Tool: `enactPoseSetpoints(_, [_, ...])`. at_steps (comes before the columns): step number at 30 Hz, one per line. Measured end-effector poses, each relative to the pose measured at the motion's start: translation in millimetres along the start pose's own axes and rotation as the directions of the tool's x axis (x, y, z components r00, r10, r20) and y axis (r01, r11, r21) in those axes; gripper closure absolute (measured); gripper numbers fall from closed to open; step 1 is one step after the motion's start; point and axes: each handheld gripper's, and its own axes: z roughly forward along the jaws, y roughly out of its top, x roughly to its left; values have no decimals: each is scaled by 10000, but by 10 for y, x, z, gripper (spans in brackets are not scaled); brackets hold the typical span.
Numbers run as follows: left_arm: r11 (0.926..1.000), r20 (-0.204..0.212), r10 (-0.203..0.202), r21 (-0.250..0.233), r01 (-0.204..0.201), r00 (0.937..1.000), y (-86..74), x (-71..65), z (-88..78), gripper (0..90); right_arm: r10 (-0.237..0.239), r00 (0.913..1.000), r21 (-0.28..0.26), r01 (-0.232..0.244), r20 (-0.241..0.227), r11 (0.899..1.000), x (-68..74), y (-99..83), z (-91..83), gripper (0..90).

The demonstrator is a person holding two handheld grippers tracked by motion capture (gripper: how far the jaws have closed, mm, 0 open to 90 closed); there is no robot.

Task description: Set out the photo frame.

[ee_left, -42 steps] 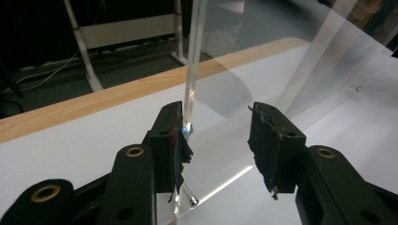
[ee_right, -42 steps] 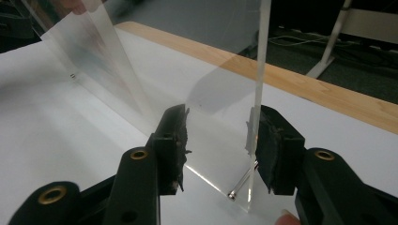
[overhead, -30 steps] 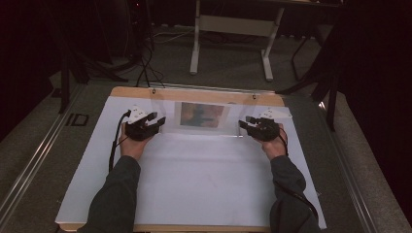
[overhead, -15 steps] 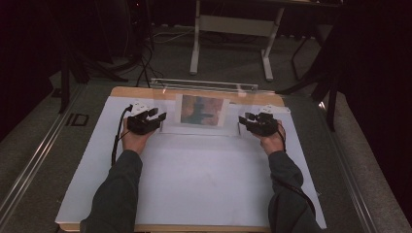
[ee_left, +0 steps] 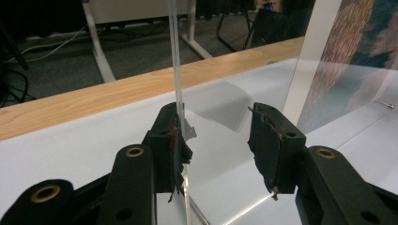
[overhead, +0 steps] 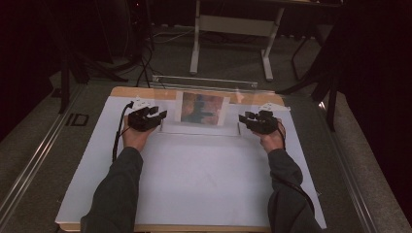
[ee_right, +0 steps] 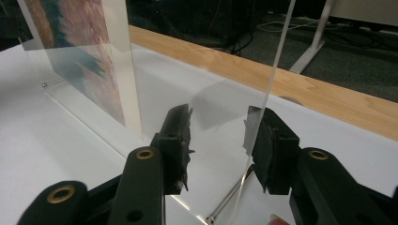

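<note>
Both pairs of fingers stand apart astride the clear sheet's side edges, my left gripper [ee_left: 220,154] and right gripper [ee_right: 220,150] flanking the upright sheet [overhead: 204,97] and its picture [overhead: 202,108] on the table [overhead: 194,184].

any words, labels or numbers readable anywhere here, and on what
None can be read. The picture in the clear acrylic frame shows only blurred colours, no lettering. A dark outlined mark on the floor beside the table may be letters, too blurred to tell.
</note>
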Motion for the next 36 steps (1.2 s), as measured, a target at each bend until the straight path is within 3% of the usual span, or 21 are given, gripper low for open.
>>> enactPoseSetpoints(13, [9999,-4,169,-28,-169,9999,26,-84,-108,554,-385,9990,-76,387,220,9992,109,16,-159,597])
enactPoseSetpoints(20, [9999,28,147,61,-147,9999,-45,-140,-204,554,-262,9996,-26,262,101,9997,187,-56,-246,601])
enactPoseSetpoints(36, [9988,207,-304,388,296,9993,-183,-291,-519,553,-238,9997,233,236,90,9995,467,-139,-507,600])
